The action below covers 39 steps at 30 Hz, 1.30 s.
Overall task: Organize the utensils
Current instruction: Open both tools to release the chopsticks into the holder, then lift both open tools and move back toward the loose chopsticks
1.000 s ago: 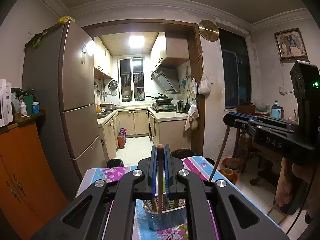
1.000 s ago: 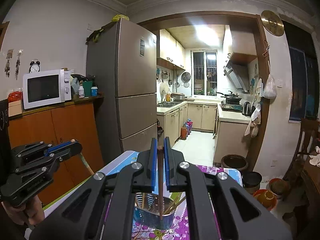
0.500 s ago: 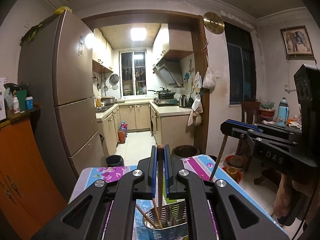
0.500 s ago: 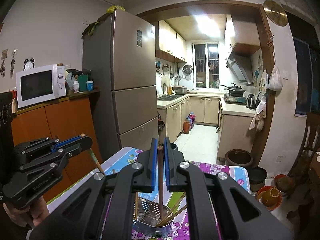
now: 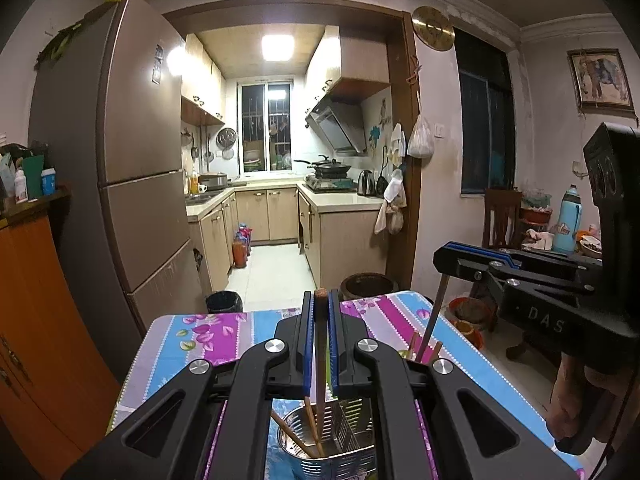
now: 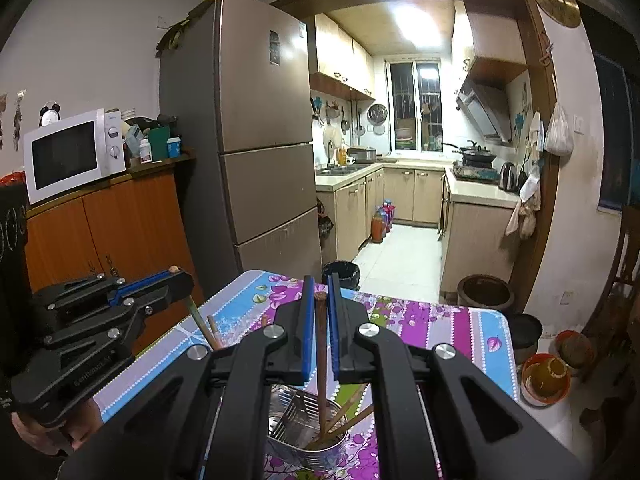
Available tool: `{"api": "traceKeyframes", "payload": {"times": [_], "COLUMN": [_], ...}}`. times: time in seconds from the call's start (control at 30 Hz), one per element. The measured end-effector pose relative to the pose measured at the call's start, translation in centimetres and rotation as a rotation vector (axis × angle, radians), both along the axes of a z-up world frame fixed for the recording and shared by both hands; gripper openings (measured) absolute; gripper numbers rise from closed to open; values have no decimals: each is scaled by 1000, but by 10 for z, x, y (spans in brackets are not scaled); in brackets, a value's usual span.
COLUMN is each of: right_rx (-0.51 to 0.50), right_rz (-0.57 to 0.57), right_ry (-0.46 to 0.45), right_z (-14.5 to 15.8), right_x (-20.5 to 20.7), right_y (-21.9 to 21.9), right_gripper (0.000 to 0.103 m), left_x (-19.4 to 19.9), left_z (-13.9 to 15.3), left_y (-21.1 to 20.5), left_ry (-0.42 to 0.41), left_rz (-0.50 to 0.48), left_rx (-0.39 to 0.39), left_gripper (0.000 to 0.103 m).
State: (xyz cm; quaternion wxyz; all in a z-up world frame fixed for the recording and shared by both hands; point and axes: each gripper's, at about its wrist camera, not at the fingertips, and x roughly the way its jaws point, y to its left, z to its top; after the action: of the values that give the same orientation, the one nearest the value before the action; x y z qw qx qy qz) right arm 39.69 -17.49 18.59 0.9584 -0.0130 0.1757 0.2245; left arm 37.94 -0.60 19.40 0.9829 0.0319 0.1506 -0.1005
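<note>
Floral tablecloth (image 5: 200,336) fills more of each view than a second ago. Steel utensil holder (image 6: 308,436), now nearer, stands on it below both tools. Left gripper (image 5: 320,344) pinches one chopstick (image 5: 320,360), right gripper (image 6: 320,320) another chopstick (image 6: 321,344); both tips have sunk into the holder.

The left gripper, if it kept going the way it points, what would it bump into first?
Probably nothing soon. The left gripper, shut on a chopstick that hangs into the metal holder, points over the flowery table toward the kitchen floor; depth is hard to judge.
</note>
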Motion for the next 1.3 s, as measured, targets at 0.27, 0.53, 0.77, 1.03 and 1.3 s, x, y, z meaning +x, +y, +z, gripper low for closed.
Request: {"api": "traceKeyframes", "payload": {"times": [0.27, 0.53, 0.77, 1.03, 1.3], "right_rx": [-23, -31, -21, -19, 9], "right_rz": [7, -34, -44, -49, -54], "right_ry": [31, 22, -14, -11, -36], "right_z": [-10, -16, -16, -19, -12], "right_x": [10, 19, 16, 12, -22], "right_y": [12, 9, 1, -5, -17], "right_gripper": [5, 16, 25, 35, 57], "left_x": [18, 37, 42, 38, 9], "left_z": [-6, -16, -20, -22, -18], "left_y": [2, 5, 11, 9, 14], "left_ry": [24, 34, 36, 37, 23], "left_rz": [14, 59, 83, 76, 73], "left_rx": [-14, 6, -15, -16, -21], "left_gripper": [8, 8, 8, 23, 37]}}
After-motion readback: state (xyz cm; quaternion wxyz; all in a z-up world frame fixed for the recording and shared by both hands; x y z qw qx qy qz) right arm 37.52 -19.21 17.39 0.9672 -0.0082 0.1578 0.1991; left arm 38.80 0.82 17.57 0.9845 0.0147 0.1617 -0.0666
